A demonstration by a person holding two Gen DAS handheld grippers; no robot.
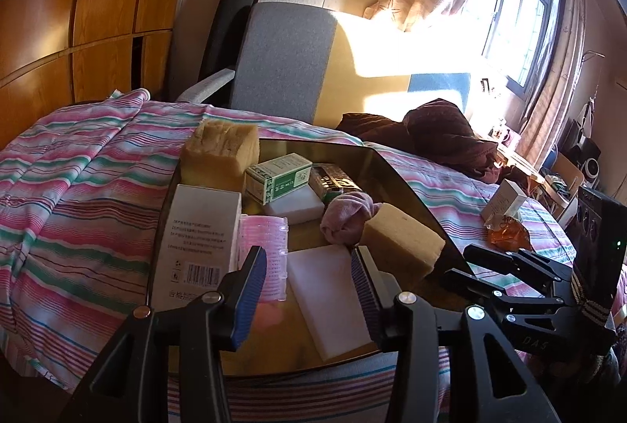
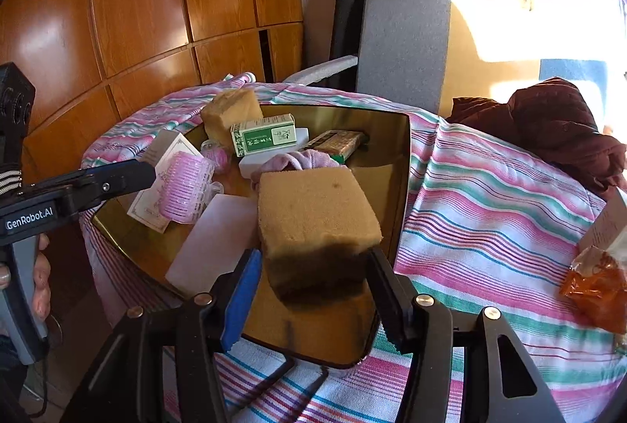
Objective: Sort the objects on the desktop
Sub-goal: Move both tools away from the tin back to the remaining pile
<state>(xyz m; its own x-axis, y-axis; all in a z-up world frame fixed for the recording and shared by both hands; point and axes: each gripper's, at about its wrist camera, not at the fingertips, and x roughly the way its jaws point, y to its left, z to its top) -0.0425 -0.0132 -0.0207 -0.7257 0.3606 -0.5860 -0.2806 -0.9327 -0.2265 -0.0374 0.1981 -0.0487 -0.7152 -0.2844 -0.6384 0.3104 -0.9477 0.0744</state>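
Right wrist view: sponge (image 2: 317, 211) between right gripper (image 2: 313, 285) fingers.

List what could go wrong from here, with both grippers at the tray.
1. The right gripper grips only the near end of the sponge. The soft foam could squash and slip out when lifted.
2. The left gripper is open and straddles both the pink roller and the white block. Closing may catch both, or push the roller away.
3. The tray lies on bedding, so pushing down might tilt it.
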